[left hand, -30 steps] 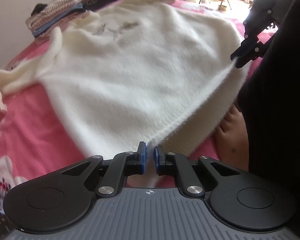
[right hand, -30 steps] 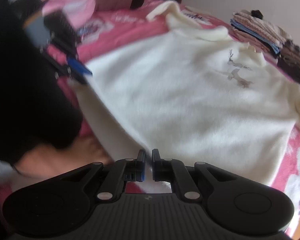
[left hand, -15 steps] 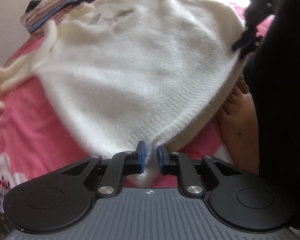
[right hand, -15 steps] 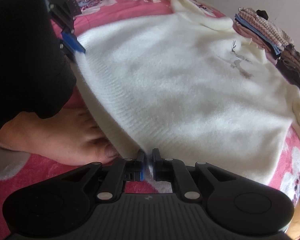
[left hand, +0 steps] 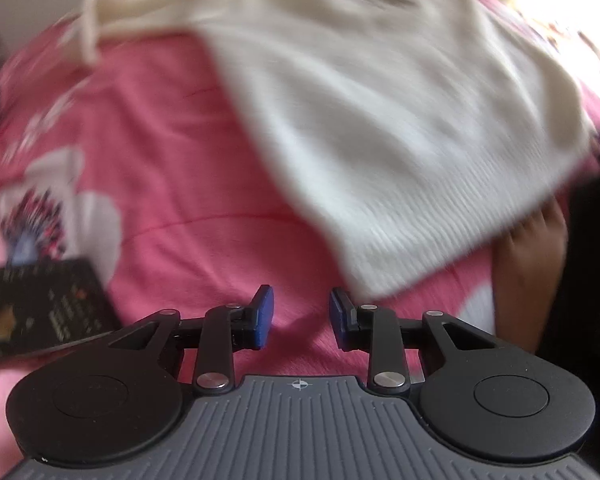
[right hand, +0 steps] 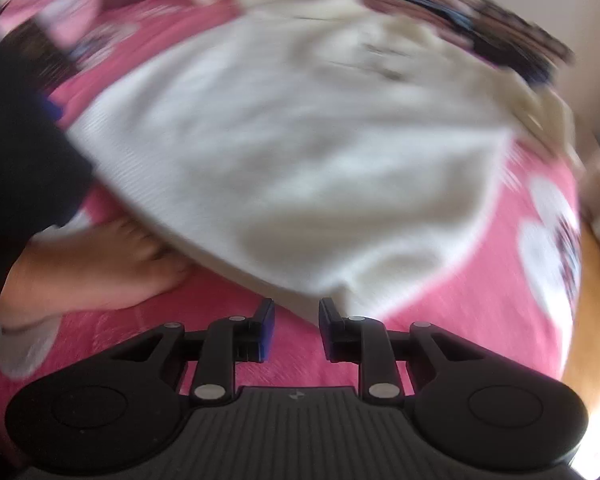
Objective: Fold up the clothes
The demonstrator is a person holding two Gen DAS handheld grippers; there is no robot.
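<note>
Sweater (left hand: 380,120) spread flat on pink bedspread (left hand: 172,184) for folding; left gripper (left hand: 300,316) and right gripper (right hand: 296,328) near its hem, jaws opening, nothing between.

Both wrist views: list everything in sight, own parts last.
sweater: one, cream white, spread flat on the bedspread, hem toward the cameras
bedspread: one, pink with white patches, under everything
folded clothes: one blurred pile, striped and dark, beyond the sweater
dark book-like object: one, black, near left edge, too blurred to identify
foot: one, bare, at the sweater's hem
left gripper: black, blue pads, jaws opening, nothing between
right gripper: same, jaws opening, empty
</note>
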